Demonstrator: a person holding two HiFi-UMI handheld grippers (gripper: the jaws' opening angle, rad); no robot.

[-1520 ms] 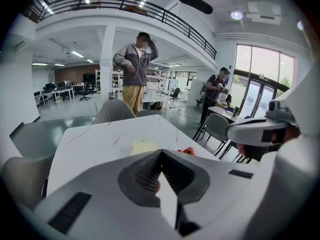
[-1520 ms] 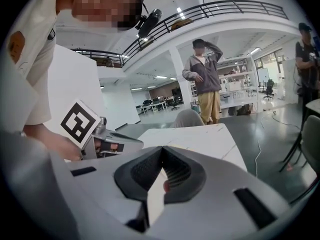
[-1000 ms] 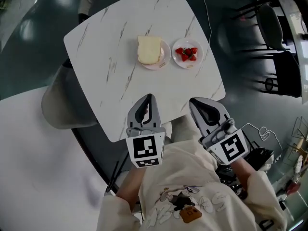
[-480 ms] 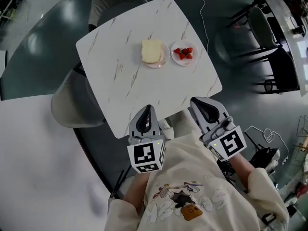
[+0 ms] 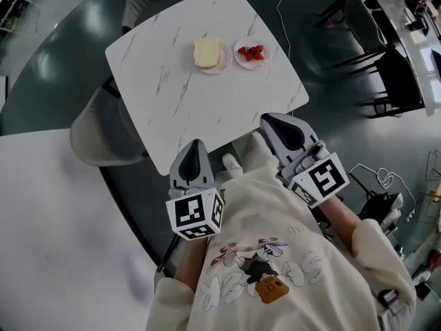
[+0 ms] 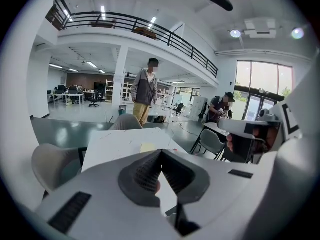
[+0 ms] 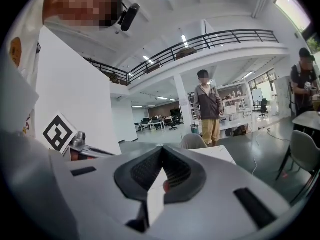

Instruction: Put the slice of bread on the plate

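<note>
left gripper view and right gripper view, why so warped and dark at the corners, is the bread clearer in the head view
Left gripper view: fisheye bends the railing, corners go black, a ceiling lamp glares. Right gripper view: same curve and black rim. Head view: even light, the bread small but sharp on its plate.

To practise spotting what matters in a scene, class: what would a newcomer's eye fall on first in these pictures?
A pale slice of bread lies on a round pink plate at the far side of the white marble-patterned square table, with red strawberries on a white plate just right of it. Nearer, the grey left gripper and right gripper hover shut and empty by the table's near edge.
</note>
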